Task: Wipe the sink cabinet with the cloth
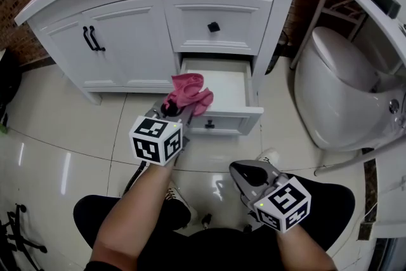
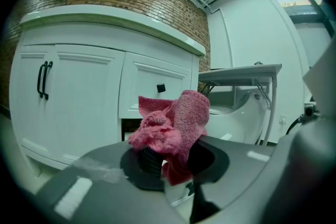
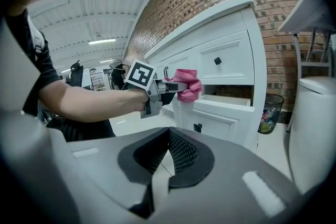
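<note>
Now left tongs (image 1: 172,112) clamp the cloth (image 1: 189,91) above the drawer rim (image 1: 227,113); right tongs (image 1: 238,169) closed, empty.

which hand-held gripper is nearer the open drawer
Left. The left hand-held gripper, holding the pink cloth, is at the open drawer; the right hand-held gripper is farther back.

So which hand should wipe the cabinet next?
Left. The left gripper clamps the pink cloth right by the open drawer of the sink cabinet; the right gripper is shut, empty, farther back.

I see my left gripper (image 1: 172,112) holding the pink cloth (image 1: 188,91) at the open drawer (image 1: 244,112). My right gripper (image 1: 244,174) hangs lower, apart.
</note>
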Demonstrator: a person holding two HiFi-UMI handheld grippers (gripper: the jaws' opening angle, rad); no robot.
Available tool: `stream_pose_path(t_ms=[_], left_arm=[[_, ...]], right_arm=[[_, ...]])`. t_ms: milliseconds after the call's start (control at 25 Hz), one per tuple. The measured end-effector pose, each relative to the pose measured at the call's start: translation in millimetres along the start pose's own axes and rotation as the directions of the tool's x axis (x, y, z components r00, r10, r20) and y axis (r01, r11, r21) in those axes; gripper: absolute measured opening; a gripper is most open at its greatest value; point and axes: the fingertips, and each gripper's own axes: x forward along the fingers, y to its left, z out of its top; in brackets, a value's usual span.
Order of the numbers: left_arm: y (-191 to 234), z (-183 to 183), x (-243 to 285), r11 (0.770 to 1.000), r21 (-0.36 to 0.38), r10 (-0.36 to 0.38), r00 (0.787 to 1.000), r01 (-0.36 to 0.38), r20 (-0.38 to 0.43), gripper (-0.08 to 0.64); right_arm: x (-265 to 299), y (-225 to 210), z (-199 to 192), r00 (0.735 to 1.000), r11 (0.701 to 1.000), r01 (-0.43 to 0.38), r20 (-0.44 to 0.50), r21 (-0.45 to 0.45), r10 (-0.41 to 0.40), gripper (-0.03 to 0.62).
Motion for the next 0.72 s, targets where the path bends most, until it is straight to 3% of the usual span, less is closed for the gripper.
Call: stream_pose_path(t_ms=[520,720], left_arm=[[67,-2,-44,0.992,0.005,0.127,0.992,-0.127,-0.008,0.089],[65,6,-59,0.994,0.003,0.111,0.994,-0.111,0.001,0.089]], right_arm=[[3,6,4,1.000,1.000,0.012,-0.005,-0.018,-0.012,0.008],[-1,8,8,1.000,0.999,0.027,0.014,-0.017,-0.027,0.008]])
